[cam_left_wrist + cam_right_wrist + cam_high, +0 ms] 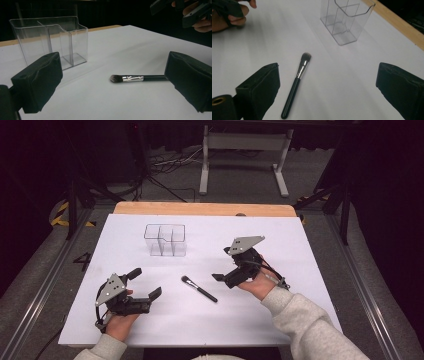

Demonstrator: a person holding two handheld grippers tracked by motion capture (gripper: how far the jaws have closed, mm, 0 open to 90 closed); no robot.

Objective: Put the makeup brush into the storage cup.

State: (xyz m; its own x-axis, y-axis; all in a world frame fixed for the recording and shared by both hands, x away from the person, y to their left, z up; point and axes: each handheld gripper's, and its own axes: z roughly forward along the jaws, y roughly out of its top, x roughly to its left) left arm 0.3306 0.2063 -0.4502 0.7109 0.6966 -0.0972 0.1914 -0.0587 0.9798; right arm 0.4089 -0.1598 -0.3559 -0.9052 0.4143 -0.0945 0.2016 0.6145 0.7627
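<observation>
White tabletop, dark room

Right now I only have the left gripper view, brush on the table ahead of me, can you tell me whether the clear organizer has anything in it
Observer: From the high view, the clear organizer looks empty in every compartment.
Operator: How long is the brush? My jaw hides its handle.
Observer: The right gripper view shows the whole brush, a black handle ending in a rounded tip.
Operator: Is the other gripper holding anything?
Observer: No. The right gripper is open, hovering just right of the brush.
Operator: And mine?
Observer: The left gripper is open too, left of the brush.
</observation>
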